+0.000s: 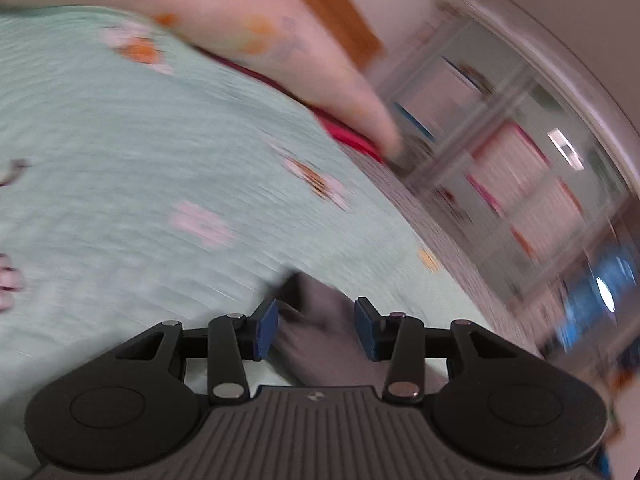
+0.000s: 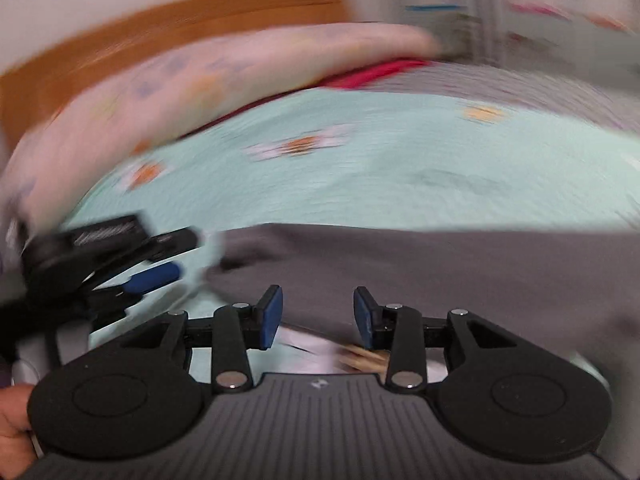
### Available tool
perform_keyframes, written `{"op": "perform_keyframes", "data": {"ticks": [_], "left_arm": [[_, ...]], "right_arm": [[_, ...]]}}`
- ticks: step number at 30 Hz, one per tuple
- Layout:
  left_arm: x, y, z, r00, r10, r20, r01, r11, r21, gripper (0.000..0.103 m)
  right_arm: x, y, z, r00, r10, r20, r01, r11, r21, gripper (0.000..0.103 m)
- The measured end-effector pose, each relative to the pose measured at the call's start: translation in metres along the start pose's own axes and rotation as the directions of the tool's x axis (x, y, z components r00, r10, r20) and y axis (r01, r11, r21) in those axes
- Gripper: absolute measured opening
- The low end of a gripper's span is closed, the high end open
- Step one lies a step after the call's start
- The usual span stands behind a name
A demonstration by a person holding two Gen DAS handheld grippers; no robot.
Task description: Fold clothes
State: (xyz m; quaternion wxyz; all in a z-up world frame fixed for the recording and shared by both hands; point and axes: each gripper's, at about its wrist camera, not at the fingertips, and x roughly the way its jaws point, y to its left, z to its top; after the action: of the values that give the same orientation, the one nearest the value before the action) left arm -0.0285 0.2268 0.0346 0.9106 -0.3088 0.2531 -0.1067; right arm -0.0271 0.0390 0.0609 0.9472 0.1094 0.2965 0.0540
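A plain grey garment (image 2: 420,272) lies spread, slightly rumpled, on the mint-green flowered bedspread (image 2: 380,176), its far edge running straight.

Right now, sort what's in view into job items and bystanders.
For the job:
- grey garment
- left gripper
- right gripper

Lying about:
- mint bedspread
- pink patterned pillow
- red cloth
- wooden headboard
- shelf unit

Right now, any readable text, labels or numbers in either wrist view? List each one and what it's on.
None readable.
Left gripper: pale lettering on its black body in the right wrist view, too blurred to read.
Gripper housing: a small pale emblem, a mark rather than letters; the same shows in the right wrist view.
Shelf with coloured items: anything printed there is smeared by motion.
Mint bedspread: flower patterns only, no words.
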Motion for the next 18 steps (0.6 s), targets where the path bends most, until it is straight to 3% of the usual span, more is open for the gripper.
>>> {"op": "perform_keyframes", "data": {"ticks": [3, 5, 8, 11, 15, 18], "left_arm": [[0.014, -0.018, -0.013, 0.992, -0.060, -0.112, 0.068, 0.995, 0.074, 0.045], [0.022, -0.028, -0.020, 0.986, -0.053, -0.159, 0.074, 0.989, 0.128, 0.045], [0.014, -0.026, -0.015, 0.998, 0.050, -0.047, -0.043, 0.987, 0.153, 0.045], [0.006, -0.009, 0.000, 0.988, 0.136, 0.071, -0.142, 0.986, 0.083, 0.049], [0.015, -0.001, 0.008, 0.973, 0.220, 0.067, -0.226, 0.968, 0.109, 0.055], [0.025, -0.007, 0.012, 0.971, 0.230, 0.061, -0.237, 0.953, 0.190, 0.057]], "right_arm": [[-0.028, -0.047, -0.018, 0.997, -0.079, -0.026, 0.082, 0.983, 0.164, 0.040], [-0.036, -0.075, -0.033, 0.995, -0.077, -0.058, 0.090, 0.953, 0.288, 0.040], [-0.048, -0.087, -0.046, 0.997, -0.080, -0.013, 0.081, 0.959, 0.271, 0.040], [-0.047, -0.093, -0.068, 0.995, -0.091, 0.051, 0.079, 0.976, 0.203, 0.044], [-0.044, -0.109, -0.073, 0.997, -0.021, 0.080, -0.003, 0.958, 0.288, 0.044], [-0.046, -0.120, -0.077, 0.995, 0.028, 0.098, -0.059, 0.941, 0.333, 0.044]]}}
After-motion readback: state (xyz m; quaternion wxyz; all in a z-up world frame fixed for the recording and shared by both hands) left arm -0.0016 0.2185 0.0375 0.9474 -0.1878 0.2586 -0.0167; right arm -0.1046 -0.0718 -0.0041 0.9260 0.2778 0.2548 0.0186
